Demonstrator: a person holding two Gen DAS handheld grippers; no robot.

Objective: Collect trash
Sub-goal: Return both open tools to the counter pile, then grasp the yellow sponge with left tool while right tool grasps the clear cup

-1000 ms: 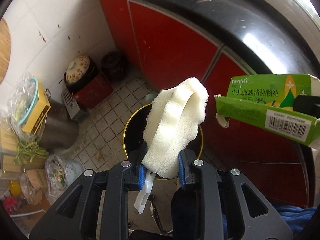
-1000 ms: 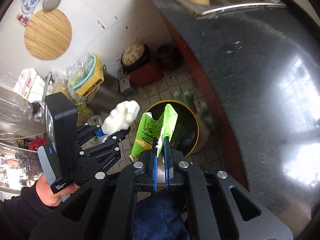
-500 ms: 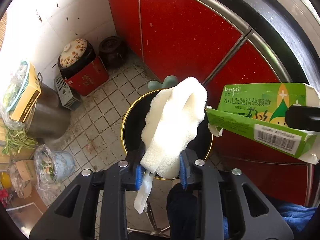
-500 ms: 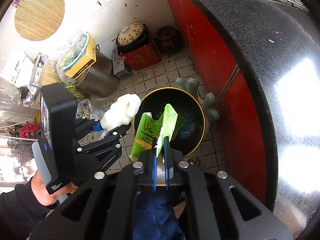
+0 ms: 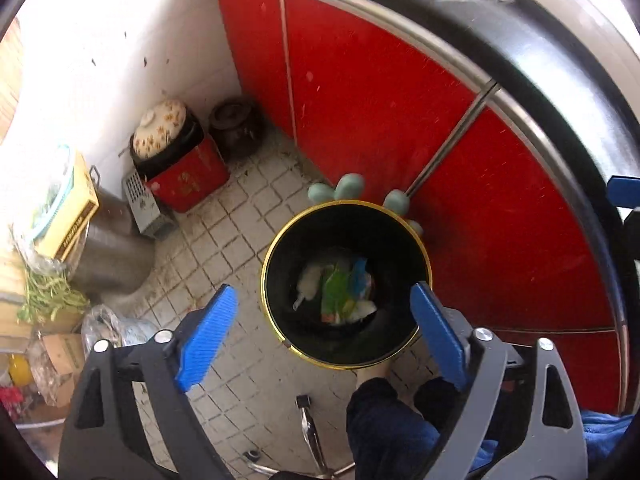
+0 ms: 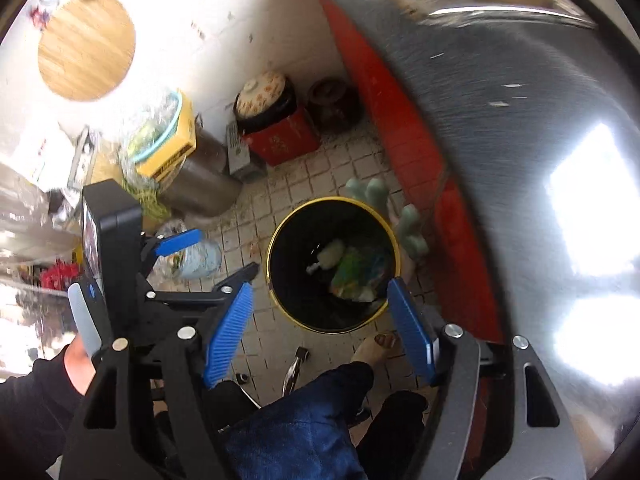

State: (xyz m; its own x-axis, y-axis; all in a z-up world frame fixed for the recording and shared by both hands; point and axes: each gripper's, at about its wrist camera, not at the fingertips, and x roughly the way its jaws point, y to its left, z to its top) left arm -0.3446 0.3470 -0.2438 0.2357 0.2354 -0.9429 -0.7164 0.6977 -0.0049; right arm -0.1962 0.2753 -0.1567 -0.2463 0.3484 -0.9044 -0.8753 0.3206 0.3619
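A black trash bin with a yellow rim (image 5: 280,240) (image 6: 276,236) stands on the tiled floor by the red cabinet. Inside lie a white sponge brush (image 5: 310,282) (image 6: 330,256), a green carton (image 5: 334,292) (image 6: 350,274) and other wrappers. My left gripper (image 5: 324,318) is open and empty above the bin's near rim; it also shows from the side in the right wrist view (image 6: 208,254). My right gripper (image 6: 318,314) is open and empty above the bin.
Red cabinet doors (image 5: 380,92) under a dark countertop (image 6: 500,120) run along the right. A clay pot on a red box (image 5: 176,160), a dark jar (image 5: 236,126), a steel pot (image 5: 108,256) and bags crowd the left wall. Green gloves (image 5: 348,188) hang behind the bin. The person's leg (image 6: 304,420) is below.
Both grippers opened. The sponge brush dropped from the left gripper and the green carton from the right gripper; both now lie in the bin.
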